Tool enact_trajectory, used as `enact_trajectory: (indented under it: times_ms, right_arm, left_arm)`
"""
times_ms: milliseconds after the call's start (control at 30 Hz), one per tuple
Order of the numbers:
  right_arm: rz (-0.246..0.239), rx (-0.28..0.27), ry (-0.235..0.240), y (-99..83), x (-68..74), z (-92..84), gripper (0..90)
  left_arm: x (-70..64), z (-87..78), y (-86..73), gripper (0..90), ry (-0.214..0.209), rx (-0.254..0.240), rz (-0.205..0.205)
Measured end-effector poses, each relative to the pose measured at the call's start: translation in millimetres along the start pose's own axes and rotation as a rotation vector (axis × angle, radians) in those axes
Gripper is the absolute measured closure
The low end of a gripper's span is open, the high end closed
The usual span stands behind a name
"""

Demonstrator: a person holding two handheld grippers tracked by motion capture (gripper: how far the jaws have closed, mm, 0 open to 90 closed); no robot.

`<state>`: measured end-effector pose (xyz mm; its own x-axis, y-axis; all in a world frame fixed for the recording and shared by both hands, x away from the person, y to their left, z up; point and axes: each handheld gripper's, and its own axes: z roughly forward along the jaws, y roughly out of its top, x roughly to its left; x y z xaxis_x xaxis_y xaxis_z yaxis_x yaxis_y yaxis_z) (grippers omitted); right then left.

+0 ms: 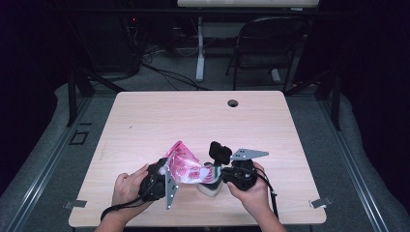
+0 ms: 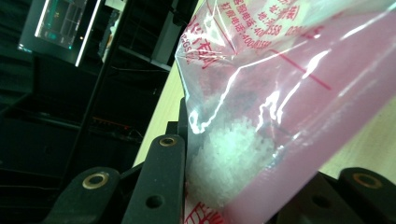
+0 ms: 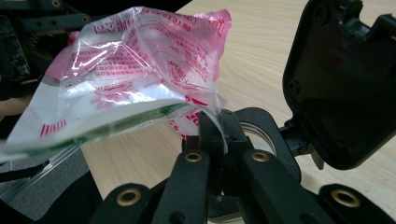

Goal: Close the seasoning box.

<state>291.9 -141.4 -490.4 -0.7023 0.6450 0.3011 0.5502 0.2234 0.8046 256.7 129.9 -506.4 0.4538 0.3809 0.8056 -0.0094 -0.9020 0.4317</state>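
Left gripper (image 1: 167, 175) pinches pink bag (image 1: 183, 164) body; right gripper (image 1: 217, 175) pinches bag corner, tilting it over jar (image 1: 211, 187) on worktop (image 1: 193, 116), likely for pouring.

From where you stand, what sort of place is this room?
Most likely a lab or workshop set up for recording handwork, not a home. A bare wooden table stands inside a dark metal frame, cables trail across the grey floor behind it, and a folding chair sits at the back.
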Motion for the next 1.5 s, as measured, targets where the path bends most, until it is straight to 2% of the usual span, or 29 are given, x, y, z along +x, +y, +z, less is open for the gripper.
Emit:
enact_trajectory:
  times_ms: [33,67,233,300,433,600,700,900,1133,1500]
  right_arm:
    - [-0.001,-0.002,0.0,0.2,0.1,-0.2,90.0]
    - [-0.003,-0.005,-0.001,0.6,0.9,-0.7,90.0]
    - [-0.008,-0.008,-0.002,1.3,1.3,-0.9,90.0]
    - [-0.011,-0.006,-0.005,1.5,1.5,-1.1,90.0]
    - [-0.014,-0.013,-0.002,2.7,1.8,-0.8,90.0]
    - [-0.027,-0.01,-0.003,4.3,2.9,-0.6,90.0]
    - [-0.032,-0.018,-0.003,5.5,5.3,-0.1,90.0]
    - [-0.052,-0.022,-0.007,7.9,8.1,-0.2,90.0]
    - [-0.053,-0.028,0.003,10.9,9.8,1.5,90.0]
    - [-0.057,-0.041,0.019,15.2,14.1,5.9,90.0]
  left_arm:
    - [-1.8,0.7,-1.6,77.9,-0.006,-0.007,-0.021]
    - [-2.4,1.1,-2.2,77.9,-0.005,-0.011,-0.025]
    - [-4.1,1.3,-4.5,77.9,-0.017,-0.001,-0.026]
    - [-5.7,1.8,-5.9,78.0,-0.025,-0.009,-0.045]
    - [-7.9,2.7,-8.6,78.1,-0.034,-0.005,-0.052]
    - [-9.7,2.3,-10.8,79.3,-0.03,-0.002,-0.057]
    - [-9.2,3.2,-14.0,79.3,-0.046,-0.001,-0.079]
    - [-12.7,6.9,-18.9,79.3,-0.085,-0.005,-0.124]
    - [-15.2,7.5,-21.2,79.4,-0.13,0.013,-0.157]
    - [-18.3,12.6,-30.0,79.3,-0.238,0.014,-0.274]
